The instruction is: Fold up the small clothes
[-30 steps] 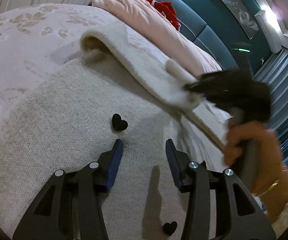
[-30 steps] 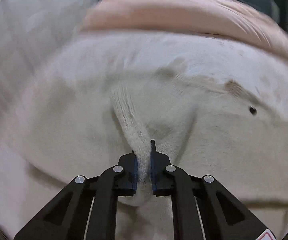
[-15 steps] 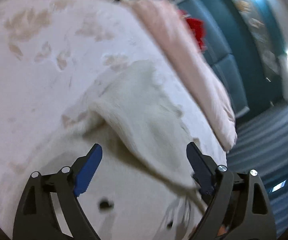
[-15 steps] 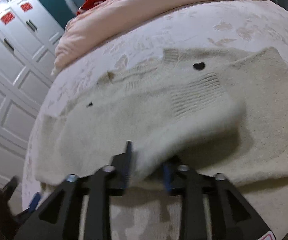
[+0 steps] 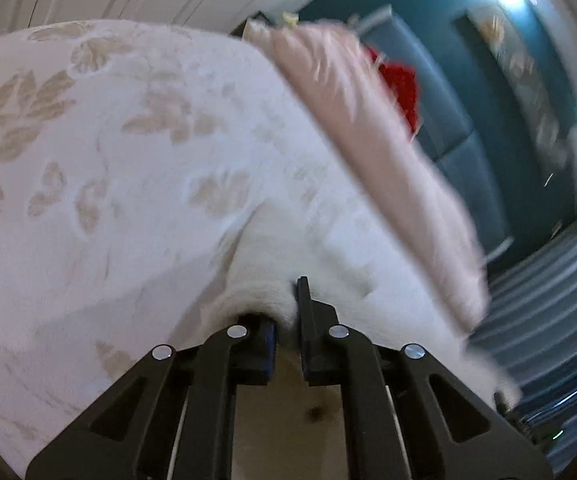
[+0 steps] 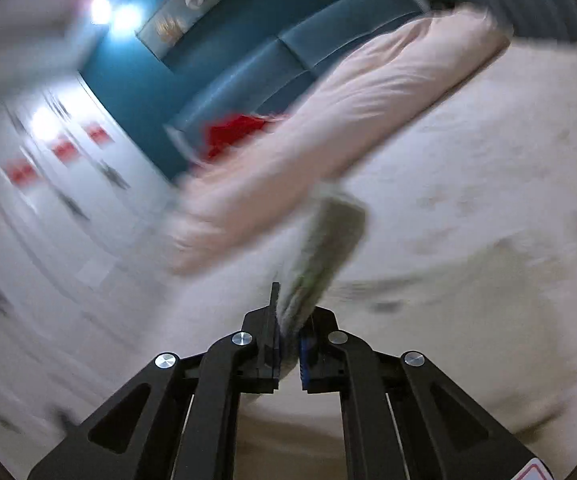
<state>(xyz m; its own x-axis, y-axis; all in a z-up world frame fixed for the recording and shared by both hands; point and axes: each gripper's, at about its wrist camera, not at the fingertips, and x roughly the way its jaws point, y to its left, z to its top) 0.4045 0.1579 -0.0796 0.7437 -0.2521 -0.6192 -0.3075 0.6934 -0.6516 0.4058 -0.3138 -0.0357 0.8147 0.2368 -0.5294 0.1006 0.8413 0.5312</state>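
Sweater fabric is pinched by the left gripper and right gripper. Beyond it lie a pink duvet and red cloth.

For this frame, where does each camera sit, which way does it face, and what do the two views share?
Left wrist: on the left gripper, facing across the bed toward the teal headboard; its fingers pinch the cream sweater.
Right wrist: on the right gripper, blurred, facing the headboard; it pinches a sweater fold.
Shared: sweater, pink duvet, red item.
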